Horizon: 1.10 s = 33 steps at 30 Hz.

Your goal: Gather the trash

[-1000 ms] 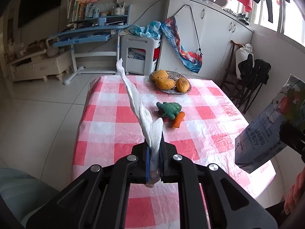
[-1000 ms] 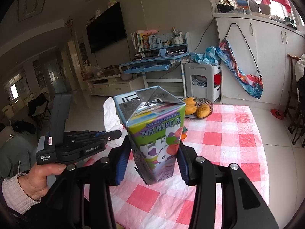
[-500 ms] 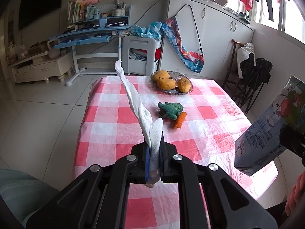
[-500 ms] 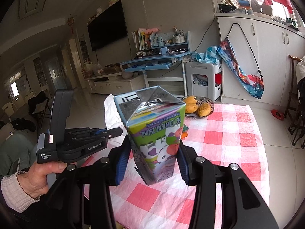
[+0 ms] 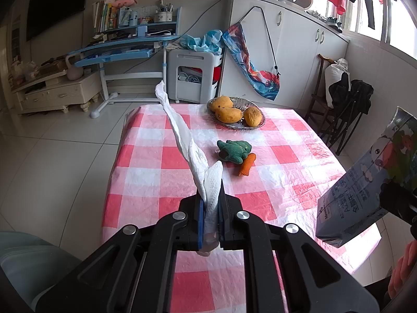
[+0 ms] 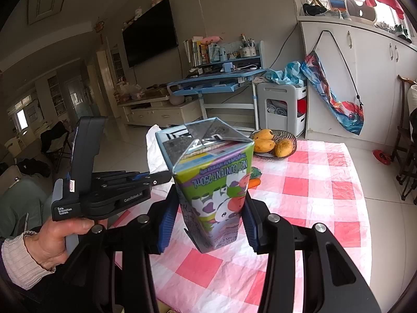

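Left gripper [image 5: 209, 206] is clamped tight on a twisted white paper towel [image 5: 187, 146], lifted over the checkered tablecloth [image 5: 281, 172]. Right gripper [image 6: 207, 208] squeezes an upside-down milk carton [image 6: 211, 180], held aloft; beyond, a plush toy [image 5: 234, 150] and mango bowl [image 5: 235, 112].

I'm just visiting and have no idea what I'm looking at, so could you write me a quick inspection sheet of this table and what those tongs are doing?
Surface: table under a red-and-white checked cloth.
Job's things: twisted white tissue and milk carton, both held above the table.
Clutter: fruit bowl, green plush toy, toy carrot.
Grippers: left tongs shut on the tissue; right tongs shut on the carton, upside down.
Cables: nothing seen on the table.
Surroundings: blue desk, white cabinets, TV.
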Each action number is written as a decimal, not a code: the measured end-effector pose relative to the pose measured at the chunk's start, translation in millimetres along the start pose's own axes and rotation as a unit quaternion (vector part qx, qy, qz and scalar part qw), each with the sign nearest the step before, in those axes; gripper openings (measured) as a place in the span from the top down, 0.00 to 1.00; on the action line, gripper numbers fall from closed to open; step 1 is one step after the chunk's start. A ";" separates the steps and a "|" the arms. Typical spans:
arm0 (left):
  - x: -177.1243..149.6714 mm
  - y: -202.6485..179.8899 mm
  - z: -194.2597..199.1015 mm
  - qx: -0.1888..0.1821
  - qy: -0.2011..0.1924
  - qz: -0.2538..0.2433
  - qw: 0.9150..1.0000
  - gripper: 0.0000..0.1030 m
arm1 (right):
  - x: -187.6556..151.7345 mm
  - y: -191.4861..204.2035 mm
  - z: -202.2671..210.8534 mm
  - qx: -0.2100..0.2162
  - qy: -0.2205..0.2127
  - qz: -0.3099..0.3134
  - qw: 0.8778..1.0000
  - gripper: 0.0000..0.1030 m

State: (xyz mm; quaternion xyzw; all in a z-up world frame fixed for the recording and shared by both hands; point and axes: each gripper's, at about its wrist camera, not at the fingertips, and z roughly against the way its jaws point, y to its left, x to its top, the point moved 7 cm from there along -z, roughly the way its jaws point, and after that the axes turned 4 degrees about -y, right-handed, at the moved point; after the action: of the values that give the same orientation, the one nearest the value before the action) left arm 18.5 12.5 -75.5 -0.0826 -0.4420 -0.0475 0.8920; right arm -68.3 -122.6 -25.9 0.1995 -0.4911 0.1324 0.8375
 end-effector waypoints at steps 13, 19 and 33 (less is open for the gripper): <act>-0.5 -0.3 -0.4 0.000 0.001 0.000 1.000 0.92 | -2.9 5.4 -2.0 0.013 0.006 0.002 1.000 0.56; -0.4 -0.5 -0.4 0.000 0.000 0.000 1.000 0.92 | -4.1 10.1 -3.0 0.021 0.008 0.004 1.000 0.57; -0.3 -0.6 -0.5 0.000 0.000 0.001 1.000 0.92 | -7.7 20.4 -5.6 0.040 0.018 0.009 0.999 0.57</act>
State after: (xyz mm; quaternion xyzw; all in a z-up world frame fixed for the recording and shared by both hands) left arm 18.6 11.9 -76.0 -0.0833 -0.4418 -0.0469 0.8920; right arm -76.2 -102.1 -31.0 0.2261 -0.4720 0.1633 0.8363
